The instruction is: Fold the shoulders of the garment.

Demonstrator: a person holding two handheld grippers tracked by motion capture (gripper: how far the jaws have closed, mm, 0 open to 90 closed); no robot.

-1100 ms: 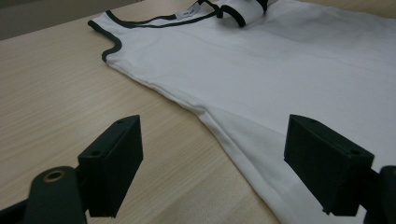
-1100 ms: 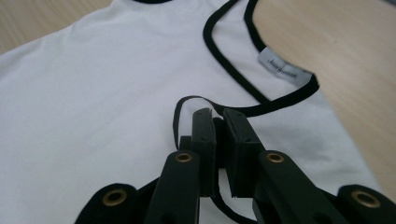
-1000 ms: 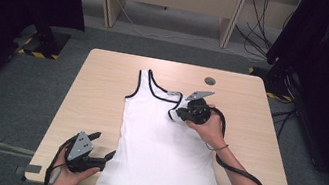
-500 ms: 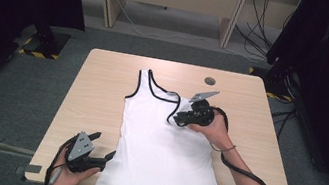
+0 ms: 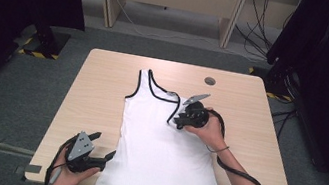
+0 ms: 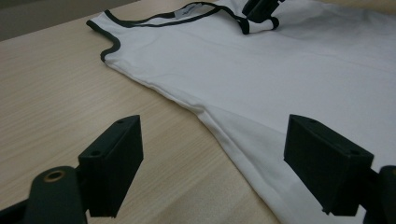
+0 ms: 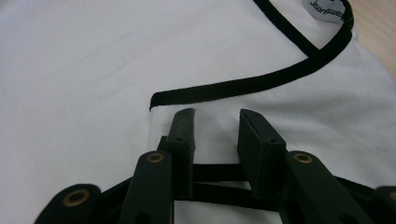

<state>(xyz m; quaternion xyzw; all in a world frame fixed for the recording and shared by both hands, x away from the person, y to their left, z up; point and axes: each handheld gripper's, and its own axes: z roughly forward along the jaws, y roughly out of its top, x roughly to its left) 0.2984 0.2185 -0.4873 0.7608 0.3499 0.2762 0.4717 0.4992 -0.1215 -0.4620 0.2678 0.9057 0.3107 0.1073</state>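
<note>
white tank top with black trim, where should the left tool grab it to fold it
Probably the white cotton tank top at its bottom left hem corner, coming in low from the table's left edge: it lies flat and that corner sits right beside the open left tool.

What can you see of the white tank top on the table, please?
The white tank top lies flat on the wooden table, hem towards the person. Black trim edges its neckline and armholes; a small label sits inside the neck. One strap is folded inward over the chest, where the right gripper hovers with parted jaws. The fabric looks thin, soft and smooth.
</note>
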